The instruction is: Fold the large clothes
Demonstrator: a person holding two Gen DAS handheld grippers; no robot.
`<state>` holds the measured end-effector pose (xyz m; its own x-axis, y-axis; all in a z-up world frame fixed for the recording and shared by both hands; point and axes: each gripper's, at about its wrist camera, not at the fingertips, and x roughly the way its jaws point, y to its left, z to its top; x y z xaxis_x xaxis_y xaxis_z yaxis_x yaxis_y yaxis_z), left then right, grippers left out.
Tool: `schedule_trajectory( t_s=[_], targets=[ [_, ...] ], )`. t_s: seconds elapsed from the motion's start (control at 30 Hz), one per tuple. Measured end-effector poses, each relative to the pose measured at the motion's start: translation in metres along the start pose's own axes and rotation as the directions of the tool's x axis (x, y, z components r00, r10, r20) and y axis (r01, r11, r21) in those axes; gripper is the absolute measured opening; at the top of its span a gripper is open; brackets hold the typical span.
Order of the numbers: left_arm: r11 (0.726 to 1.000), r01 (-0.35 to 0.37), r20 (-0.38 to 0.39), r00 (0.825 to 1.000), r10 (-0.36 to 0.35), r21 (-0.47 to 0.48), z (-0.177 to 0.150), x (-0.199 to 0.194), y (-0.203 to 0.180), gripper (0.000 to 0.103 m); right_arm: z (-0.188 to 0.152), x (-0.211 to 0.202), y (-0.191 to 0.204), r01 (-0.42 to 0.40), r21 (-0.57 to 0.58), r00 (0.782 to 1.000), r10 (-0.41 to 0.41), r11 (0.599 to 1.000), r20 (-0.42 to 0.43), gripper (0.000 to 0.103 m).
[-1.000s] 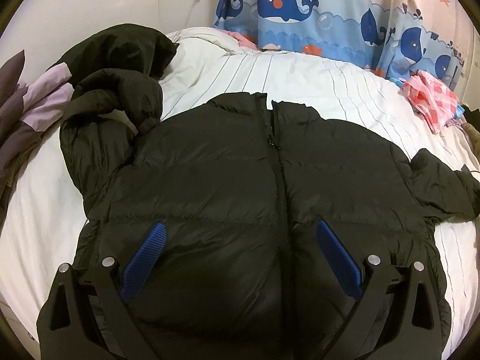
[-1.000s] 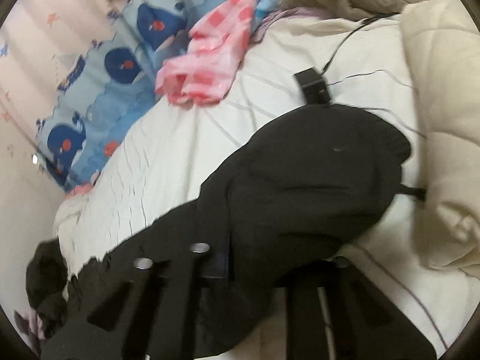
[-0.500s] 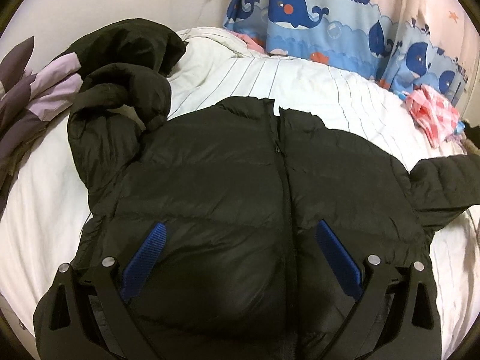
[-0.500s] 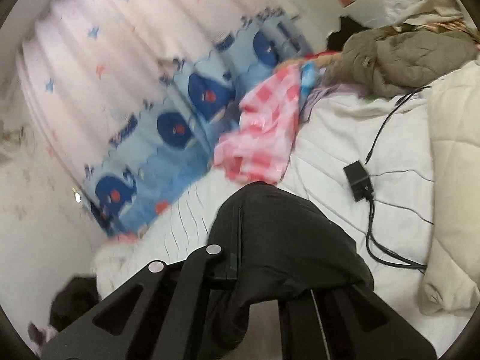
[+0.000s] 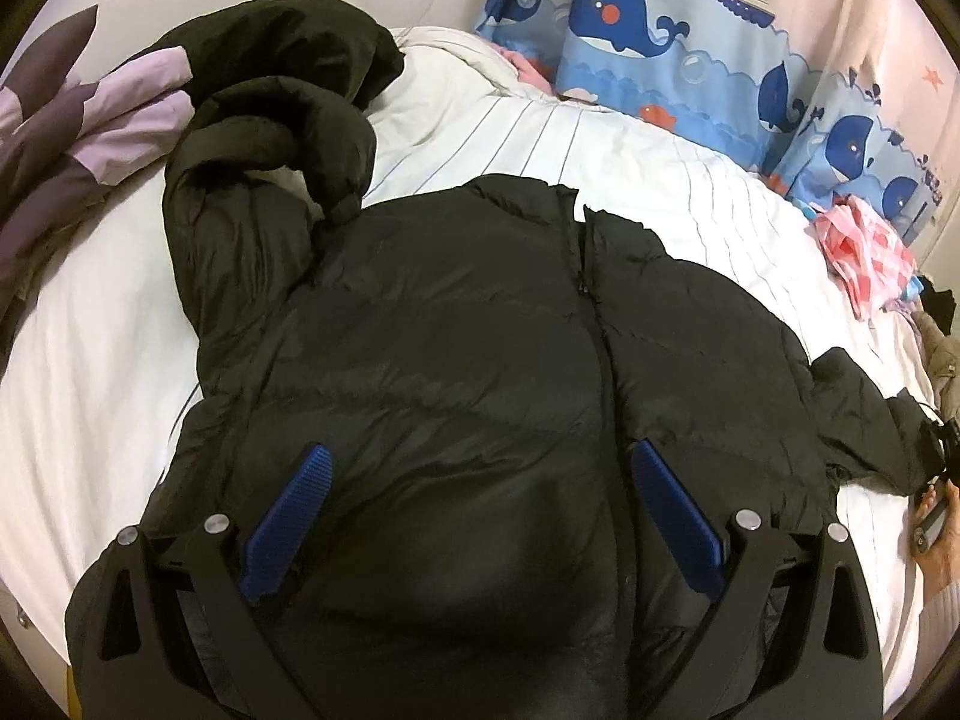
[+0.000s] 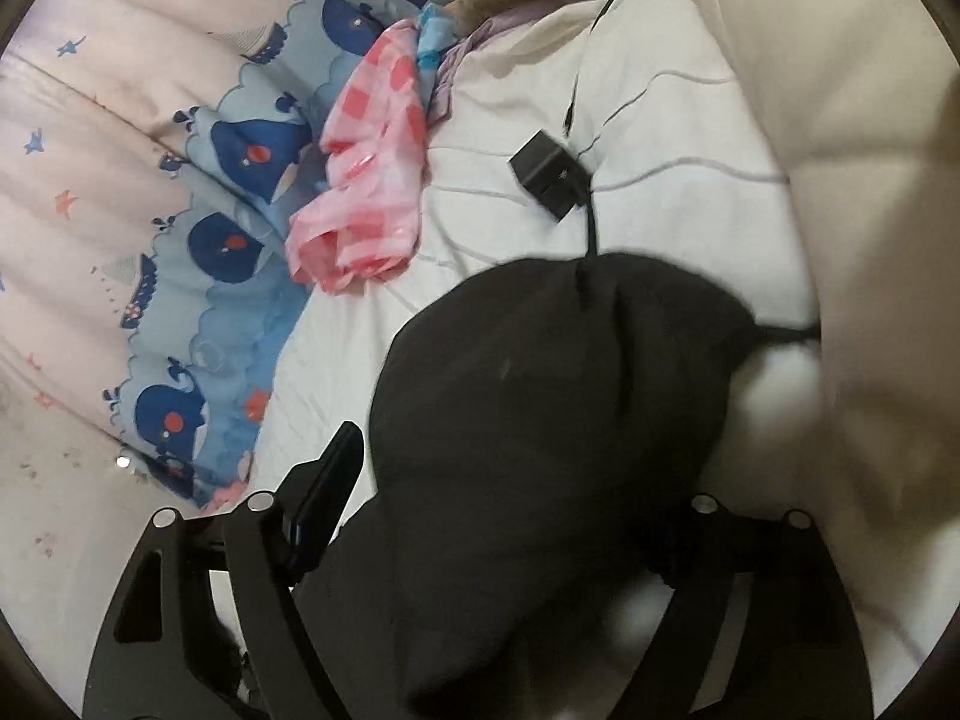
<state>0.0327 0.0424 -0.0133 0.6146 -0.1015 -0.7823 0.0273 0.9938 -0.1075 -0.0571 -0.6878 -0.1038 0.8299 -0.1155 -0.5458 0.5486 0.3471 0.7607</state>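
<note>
Black puffer jacket (image 5: 456, 372) lies spread front-up on the bed (image 5: 600, 156), zip closed, collar at the far end from the left claw (image 5: 477, 519) and hem directly beneath it. The left claw hangs over the lower part of the jacket with its blue pads well apart and nothing between them; by my reading it waits there, above the middle of the garment, so it can take the hem or pin the body once the sleeves are in.

Off to the right of the left claw, one sleeve runs out sideways across the sheet. The right claw (image 6: 516, 516) is at the end of that sleeve (image 6: 540, 396): its jaws have just been opening, and the dark cuff lies between them, draped rather than pinched, with a gap beside the near finger. Letting go here suggests the sleeve has been laid out straight, flat on the bed, ready for folding inward. Just beyond the cuff sit a small black box (image 6: 549, 171) and its cable (image 6: 591, 228), which run under the sleeve tip and could snag when the sleeve is dragged.

Far left of the left claw, the other sleeve (image 5: 252, 204) is bunched up against a heap of dark clothing. It probably needs straightening before any fold holds.
</note>
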Motion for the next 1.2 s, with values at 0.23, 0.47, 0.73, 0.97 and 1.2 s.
schedule_trajectory(
  t_s=[0.23, 0.47, 0.73, 0.97, 1.2],
  targets=[
    [0.999, -0.033, 0.063, 0.998, 0.031, 0.020, 0.000, -0.012, -0.002, 0.096, -0.004, -0.040, 0.076, -0.137, -0.248, 0.979, 0.170, 0.959, 0.114, 0.003],
    [0.999, -0.035, 0.069, 0.997, 0.033, 0.028, 0.000, -0.019, 0.002, 0.096, 0.004, -0.058, 0.108, 0.128, -0.389, 0.980, -0.056, 0.912, 0.192, 0.003],
    [0.998, -0.066, 0.115, 0.991, 0.066, -0.006, 0.005, -0.037, 0.032, 0.096, -0.088, -0.046, 0.246, 0.168, -0.720, 0.979, -0.028, 0.674, 0.202, 0.003],
    [0.992, -0.070, 0.119, 0.989, 0.083, -0.107, 0.014, -0.046, 0.075, 0.096, -0.230, -0.021, 0.394, -0.081, -0.863, 0.989, 0.151, 0.498, -0.006, 0.003],
    [0.976, -0.068, 0.130, 0.987, 0.096, -0.208, 0.022, -0.054, 0.116, 0.096, -0.405, 0.018, 0.479, -0.340, -0.874, 0.938, 0.195, 0.348, -0.287, 0.003]
  ],
)
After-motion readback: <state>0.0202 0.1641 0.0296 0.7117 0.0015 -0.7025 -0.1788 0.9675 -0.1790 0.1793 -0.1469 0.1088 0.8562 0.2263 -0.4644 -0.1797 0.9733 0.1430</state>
